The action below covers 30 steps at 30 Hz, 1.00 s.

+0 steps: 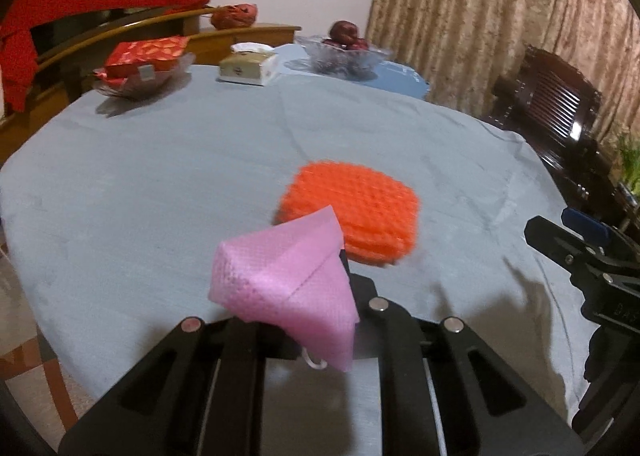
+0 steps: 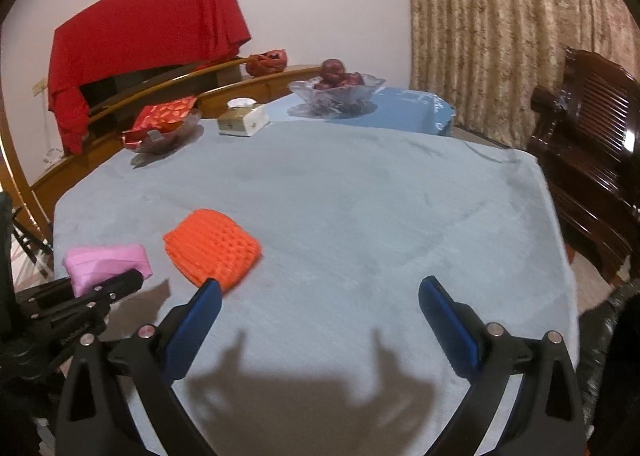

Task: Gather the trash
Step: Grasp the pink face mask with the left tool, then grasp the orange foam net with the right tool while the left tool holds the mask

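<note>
A pink folded mask (image 1: pixel 286 280) with a white loop hangs lifted off the table, and my left gripper (image 1: pixel 320 296) is shut on it; the mask hides the fingertips. The right wrist view shows the same pink mask (image 2: pixel 104 262) at the left, in the left gripper (image 2: pixel 120 284). An orange foam net (image 1: pixel 356 210) lies flat on the grey-blue tablecloth (image 1: pixel 160 184), just beyond the mask. My right gripper (image 2: pixel 320 292) stands open above the cloth with nothing between its blue pads (image 2: pixel 448 320). The orange net (image 2: pixel 214 248) is just past its left finger.
At the table's far side stand a tissue box (image 1: pixel 248 66), a glass bowl of red fruit (image 1: pixel 346 50) and a glass dish with red packets (image 1: pixel 144 64). A dark wooden chair (image 2: pixel 592 152) is at the right edge. A wooden sideboard (image 2: pixel 120 144) runs behind.
</note>
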Motion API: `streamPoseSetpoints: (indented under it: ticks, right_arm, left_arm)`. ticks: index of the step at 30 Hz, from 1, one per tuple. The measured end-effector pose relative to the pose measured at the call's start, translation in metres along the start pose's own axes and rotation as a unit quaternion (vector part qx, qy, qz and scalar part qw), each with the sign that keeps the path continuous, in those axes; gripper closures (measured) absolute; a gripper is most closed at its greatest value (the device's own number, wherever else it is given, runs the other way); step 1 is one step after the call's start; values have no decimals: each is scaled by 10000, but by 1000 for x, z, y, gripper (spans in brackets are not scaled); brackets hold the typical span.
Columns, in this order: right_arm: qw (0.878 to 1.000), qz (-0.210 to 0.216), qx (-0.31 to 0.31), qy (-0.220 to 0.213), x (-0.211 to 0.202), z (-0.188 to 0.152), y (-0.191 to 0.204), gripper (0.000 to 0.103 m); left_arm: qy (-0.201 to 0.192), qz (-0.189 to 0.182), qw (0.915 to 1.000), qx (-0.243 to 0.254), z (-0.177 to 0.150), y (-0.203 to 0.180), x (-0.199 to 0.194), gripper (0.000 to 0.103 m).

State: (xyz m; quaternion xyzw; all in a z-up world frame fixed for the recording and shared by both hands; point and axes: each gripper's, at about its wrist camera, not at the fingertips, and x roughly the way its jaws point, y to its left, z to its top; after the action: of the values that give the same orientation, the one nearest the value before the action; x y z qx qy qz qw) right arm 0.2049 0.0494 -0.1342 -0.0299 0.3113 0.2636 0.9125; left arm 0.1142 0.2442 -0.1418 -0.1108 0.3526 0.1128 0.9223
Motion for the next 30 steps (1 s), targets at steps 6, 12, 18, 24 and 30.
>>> streamPoseSetpoints:
  ticks: [6, 12, 18, 24, 30]
  right_arm:
    - [9998, 53, -86, 148, 31, 8, 28, 6]
    - [9992, 90, -164, 345, 57, 10, 50, 7]
    - [9973, 194, -201, 679, 83, 9, 65, 15]
    - [9927, 539, -217, 1059, 100, 3, 77, 42]
    - [9923, 715, -138, 1004, 91, 6, 75, 70]
  left_arm:
    - [18, 195, 9998, -41, 8, 24, 8, 91]
    - [36, 314, 9994, -119, 13, 45, 18, 91]
    - [54, 365, 9991, -215, 14, 59, 23, 91]
    - [86, 369, 9988, -299, 11, 66, 25, 90]
    - [58, 359, 9989, -299, 11, 65, 22, 90]
